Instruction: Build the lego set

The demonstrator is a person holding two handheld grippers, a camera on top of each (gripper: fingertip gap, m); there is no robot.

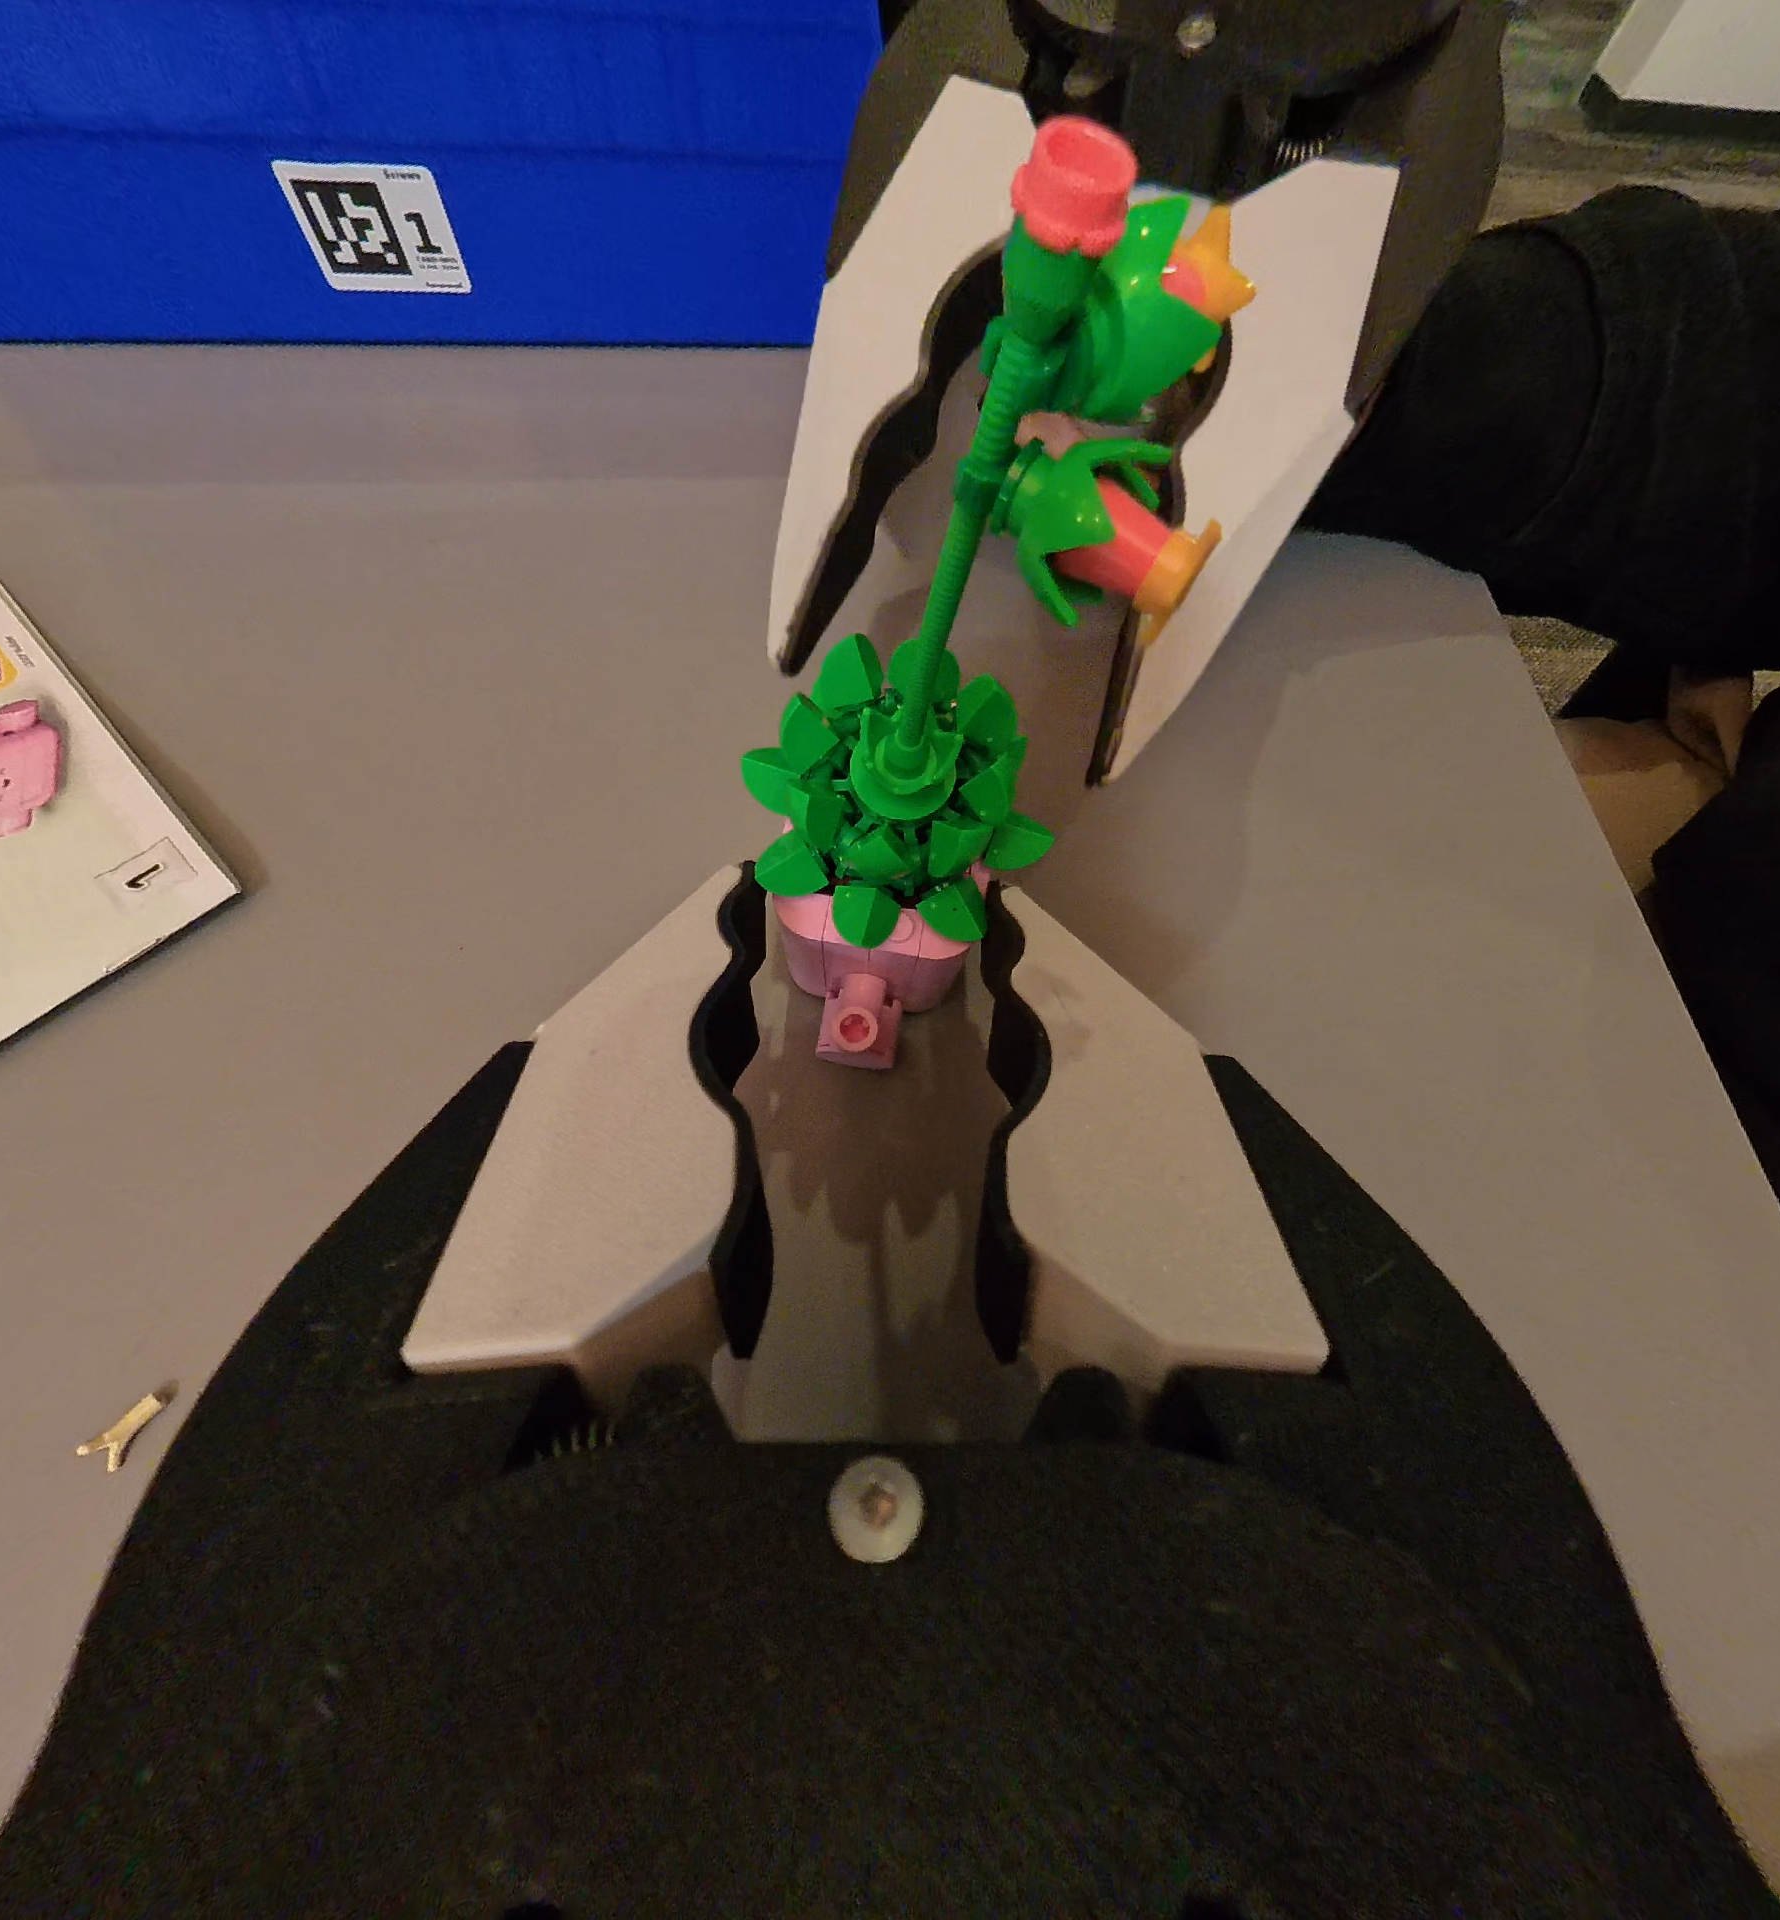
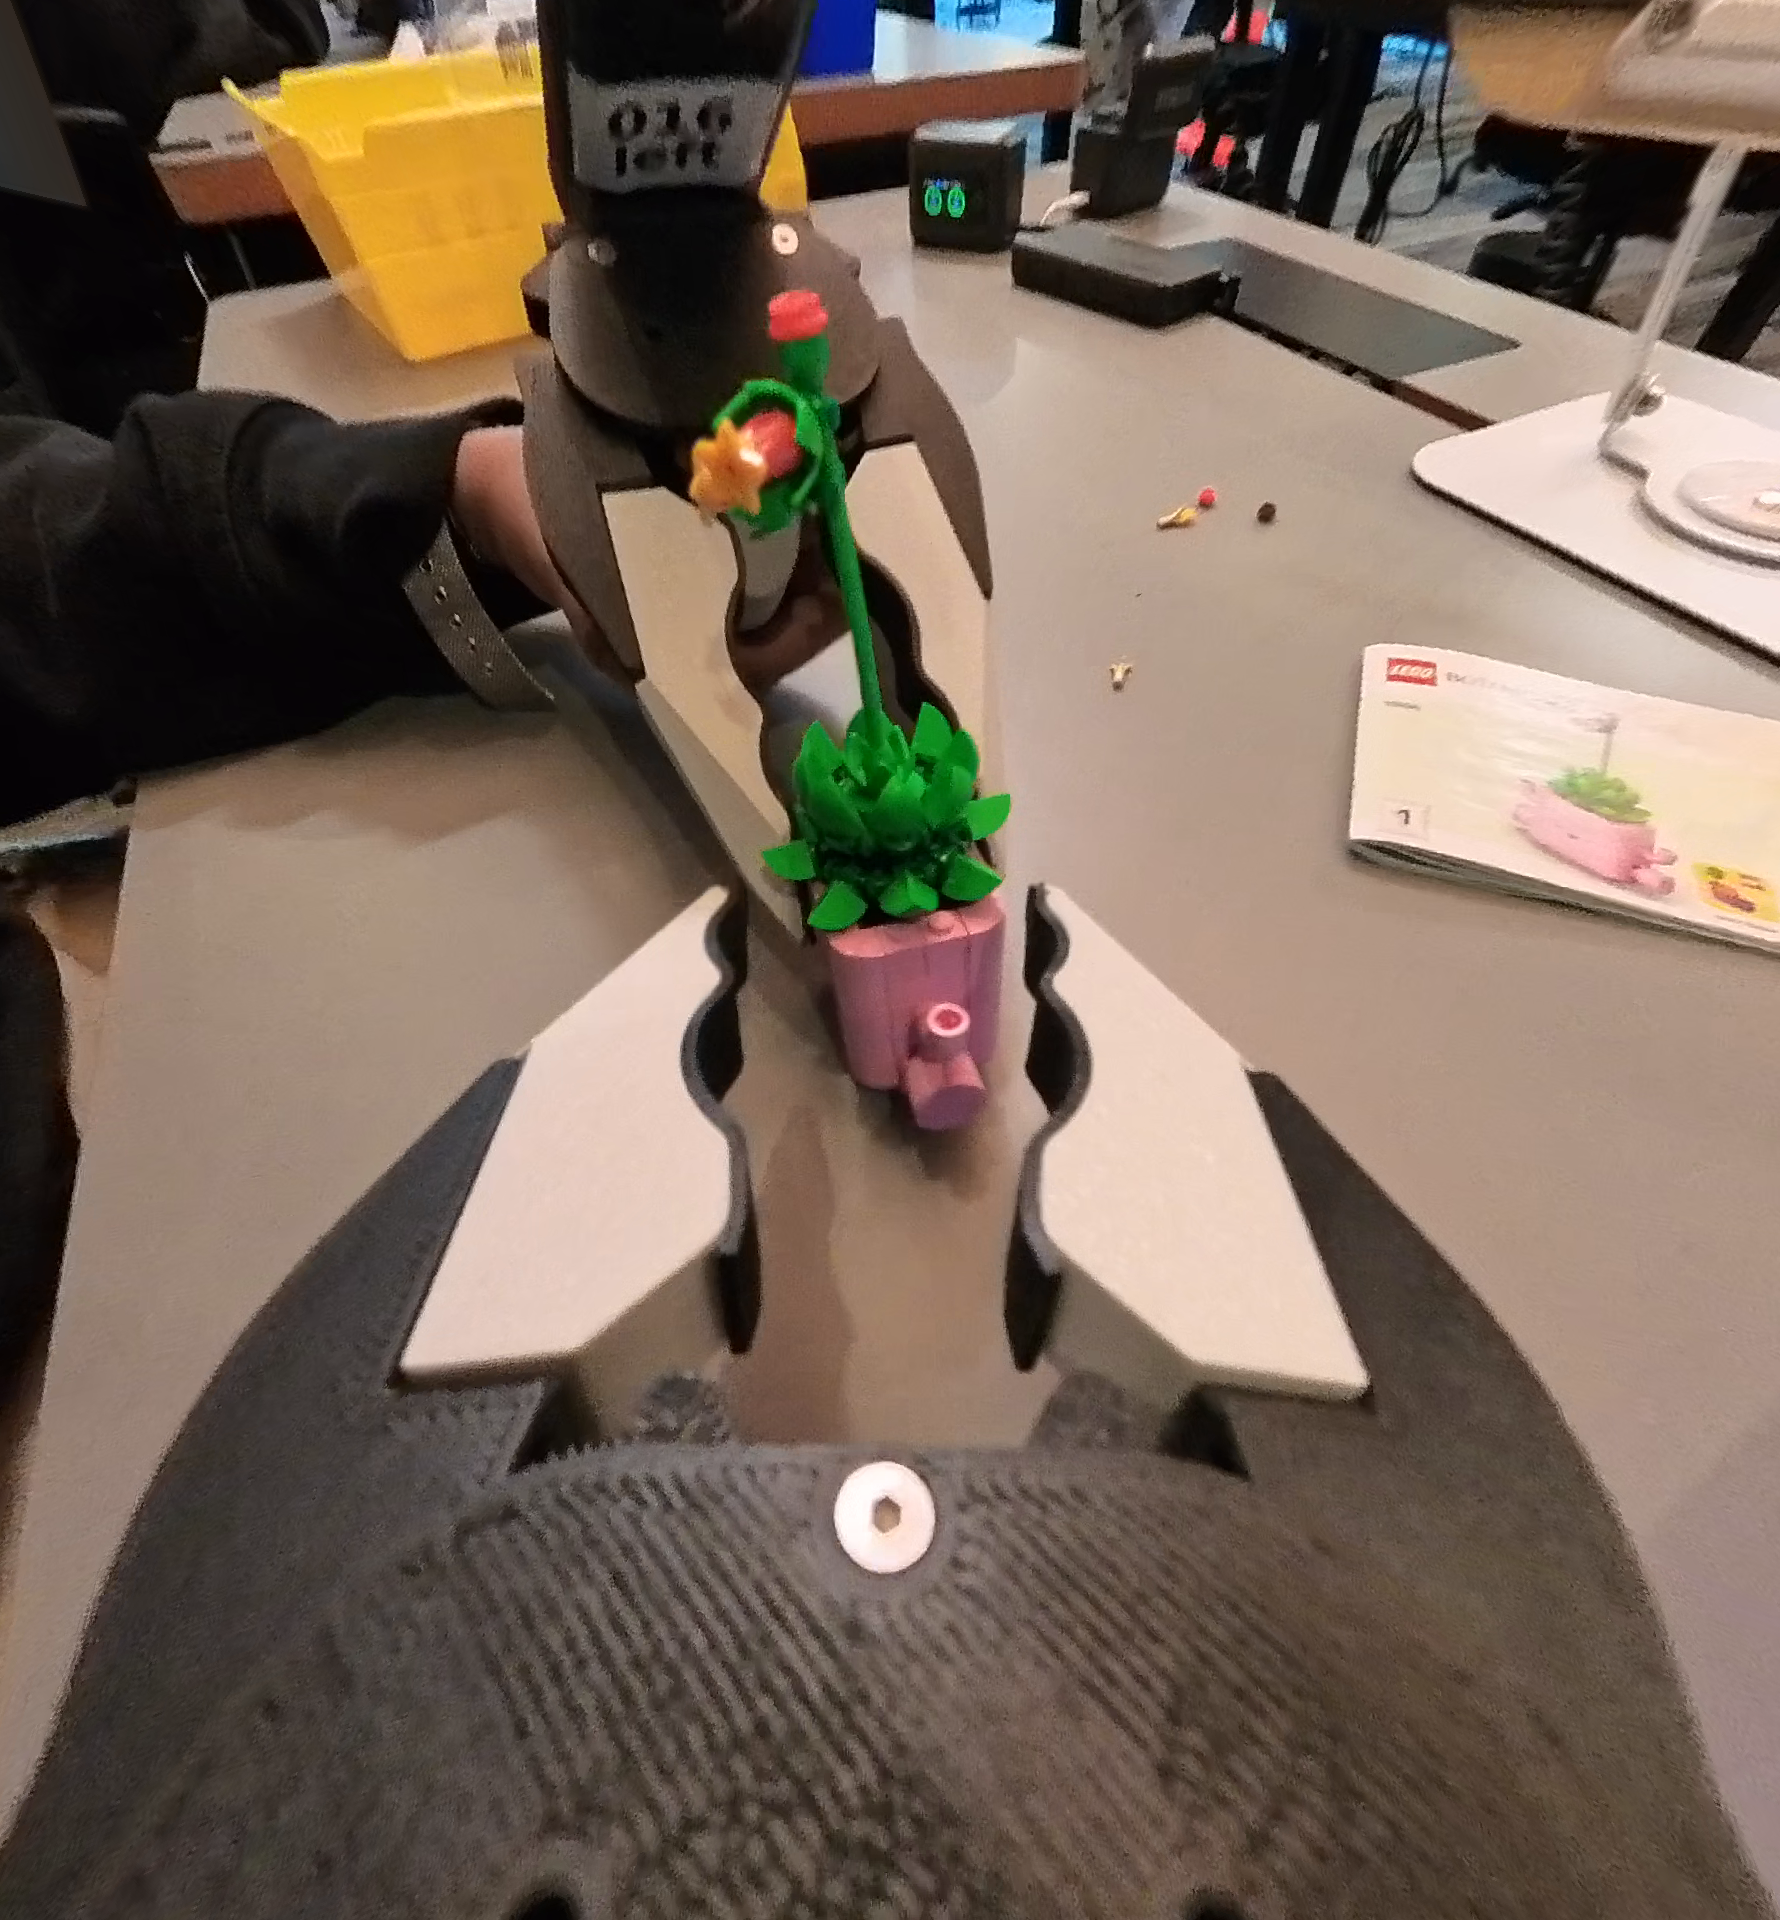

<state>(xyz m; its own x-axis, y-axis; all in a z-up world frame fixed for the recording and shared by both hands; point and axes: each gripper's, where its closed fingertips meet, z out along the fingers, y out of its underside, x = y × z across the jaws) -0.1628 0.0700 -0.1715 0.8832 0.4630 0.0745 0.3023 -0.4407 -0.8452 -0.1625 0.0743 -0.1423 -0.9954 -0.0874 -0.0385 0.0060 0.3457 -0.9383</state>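
Your left claw (image 1: 870, 914) is clenched on the pink pot (image 1: 865, 961) of the lego plant, steadying it upright on the grey desk (image 1: 450, 623), while your right claw (image 2: 875, 925) hangs released, its tips just beside the pot. The build looks near done, the stem (image 2: 855, 592) already carrying flowers (image 2: 751, 457), so I judge the next move is fetching a loose piece (image 2: 1120, 673) and pressing it on gently. The instruction booklet (image 2: 1592, 800), a blue bin (image 1: 398, 166) and a yellow bin (image 2: 418, 208) surround you.
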